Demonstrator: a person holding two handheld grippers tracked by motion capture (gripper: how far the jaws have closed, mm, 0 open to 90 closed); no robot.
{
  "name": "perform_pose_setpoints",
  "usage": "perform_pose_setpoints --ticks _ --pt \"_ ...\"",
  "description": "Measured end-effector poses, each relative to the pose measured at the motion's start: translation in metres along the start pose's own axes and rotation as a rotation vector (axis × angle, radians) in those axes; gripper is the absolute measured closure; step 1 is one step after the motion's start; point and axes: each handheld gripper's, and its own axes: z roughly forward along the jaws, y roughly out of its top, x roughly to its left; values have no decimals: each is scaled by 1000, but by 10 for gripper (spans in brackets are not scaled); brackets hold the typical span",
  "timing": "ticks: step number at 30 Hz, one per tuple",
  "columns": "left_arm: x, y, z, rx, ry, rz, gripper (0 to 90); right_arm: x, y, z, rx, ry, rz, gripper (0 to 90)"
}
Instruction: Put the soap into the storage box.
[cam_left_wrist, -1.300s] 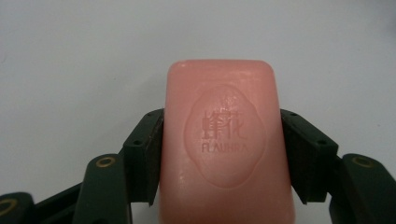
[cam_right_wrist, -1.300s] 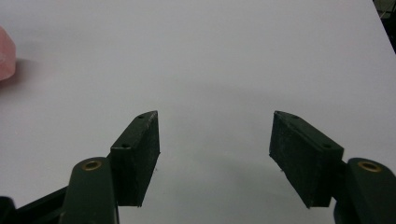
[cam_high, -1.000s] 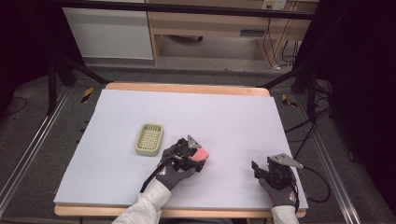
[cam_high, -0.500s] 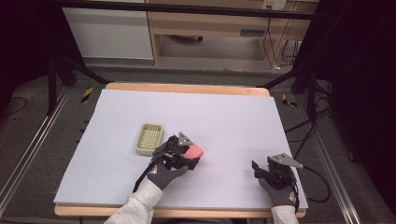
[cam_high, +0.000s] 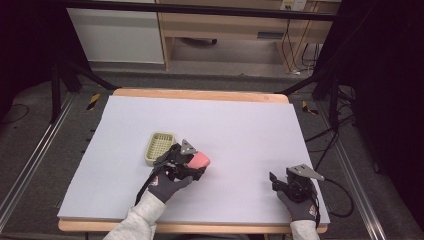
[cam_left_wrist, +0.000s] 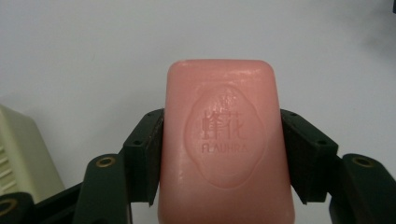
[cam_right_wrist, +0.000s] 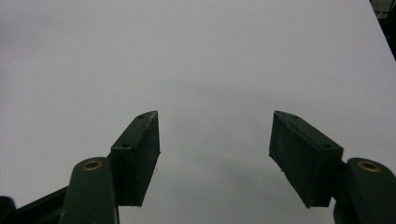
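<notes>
A pink bar of soap (cam_left_wrist: 219, 140) with a stamped oval mark sits between the two black jaws of my left gripper (cam_left_wrist: 222, 140), which is shut on it. From above, the pink soap (cam_high: 199, 160) pokes out of the left gripper (cam_high: 192, 162) just right of a pale green slotted soap dish (cam_high: 159, 147) on the white table (cam_high: 240, 125). The dish's corner (cam_left_wrist: 21, 154) also shows at the left edge of the left gripper view. My right gripper (cam_high: 280, 181) rests near the table's front right, and its jaws (cam_right_wrist: 215, 144) stand open with nothing between them.
The white sheet lies on a wooden-edged table (cam_high: 200, 94). Black stand legs (cam_high: 65, 80) and cables (cam_high: 340, 190) flank the table on the floor. A wooden cabinet (cam_high: 225, 30) stands behind.
My left gripper has carried the soap leftward and slightly up, closer to the soap dish. The right gripper has stayed put.
</notes>
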Motion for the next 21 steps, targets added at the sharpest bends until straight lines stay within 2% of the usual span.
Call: perform_pose_setpoints --ticks 14,21 --pt "17 -9 -21 -23 27 -24 371 1 0 1 1 7 2 330" --pt "31 -15 -27 -33 56 -65 371 2 0 0 -10 8 -9 331"
